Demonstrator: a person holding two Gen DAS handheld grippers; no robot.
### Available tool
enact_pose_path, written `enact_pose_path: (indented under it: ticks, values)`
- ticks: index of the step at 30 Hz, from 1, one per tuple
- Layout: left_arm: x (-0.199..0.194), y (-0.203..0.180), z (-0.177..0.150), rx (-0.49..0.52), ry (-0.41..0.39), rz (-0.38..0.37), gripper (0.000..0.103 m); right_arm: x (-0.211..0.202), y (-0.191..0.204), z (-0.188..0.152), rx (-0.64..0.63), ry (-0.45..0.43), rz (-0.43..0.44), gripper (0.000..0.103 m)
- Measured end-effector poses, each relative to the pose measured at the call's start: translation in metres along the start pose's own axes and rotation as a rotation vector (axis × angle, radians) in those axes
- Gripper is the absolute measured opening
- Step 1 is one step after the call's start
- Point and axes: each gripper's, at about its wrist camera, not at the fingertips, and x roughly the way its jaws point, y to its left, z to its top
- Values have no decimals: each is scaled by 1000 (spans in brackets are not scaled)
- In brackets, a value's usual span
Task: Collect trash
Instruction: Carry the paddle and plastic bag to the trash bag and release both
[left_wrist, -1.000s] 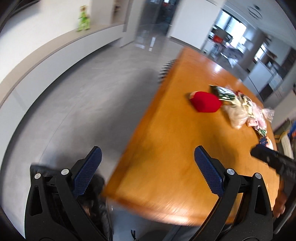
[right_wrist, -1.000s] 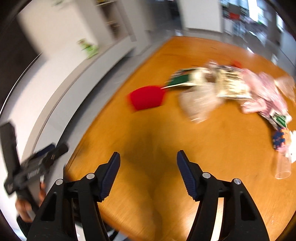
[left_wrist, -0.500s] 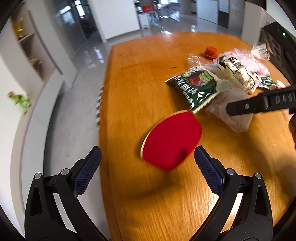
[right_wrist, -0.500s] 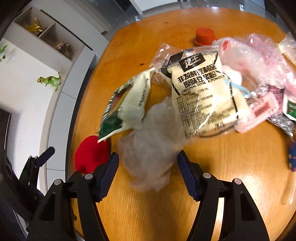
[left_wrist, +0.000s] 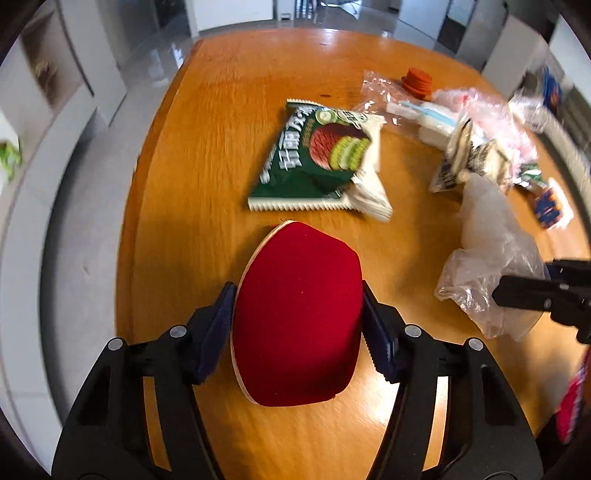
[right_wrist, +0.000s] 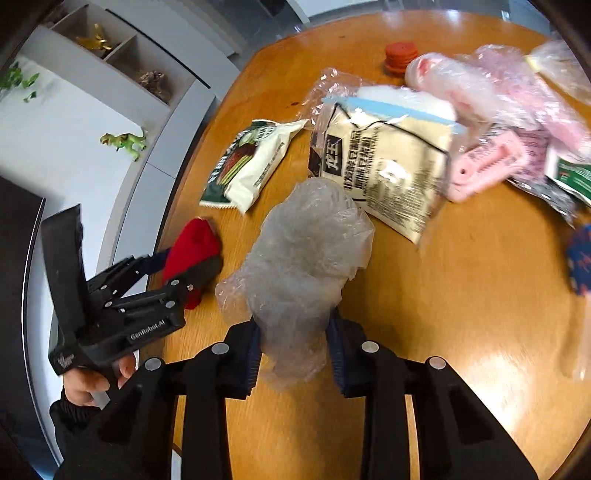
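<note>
Left wrist view: orange wooden bench (left_wrist: 207, 155), green snack packet (left_wrist: 314, 162) lying flat just past red paddle (left_wrist: 297, 314). Orange disc stack (left_wrist: 417, 79) at far side, beside clear wrappers and pink bags (left_wrist: 491, 114). Beige pouch (left_wrist: 469, 158) right of snack packet, blurred. Blue patterned item (left_wrist: 550, 206) near right edge. Crumpled clear plastic bag (left_wrist: 487, 266) on right, close to paddle but apart.

Left tool (left_wrist: 297, 328) narrowed onto red paddle, blue pads (left_wrist: 218, 328) pressed against both paddle edges; paddle resting on bench near its near-left edge.

Right wrist view: right tool (right_wrist: 293, 354) clenched on crumpled clear plastic bag (right_wrist: 303, 266), pads at bag's lower end, bag bulging up and forward over bench. Beige pouch (right_wrist: 388, 166) touching far side of bag, pink comb (right_wrist: 484, 166) beside pouch. Snack packet (right_wrist: 247, 162) left of bag. Green toy dinosaur (right_wrist: 123, 142) on white ledge beyond bench. Left tool (right_wrist: 173, 266) seen from side, gripping paddle (right_wrist: 192, 243).
</note>
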Motion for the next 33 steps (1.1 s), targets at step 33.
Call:
enact_pose_path:
  ticks: [33]
  values:
    - [-184,134,-402,-731,-254,281,63,65,269,-320,-817,337,180,34]
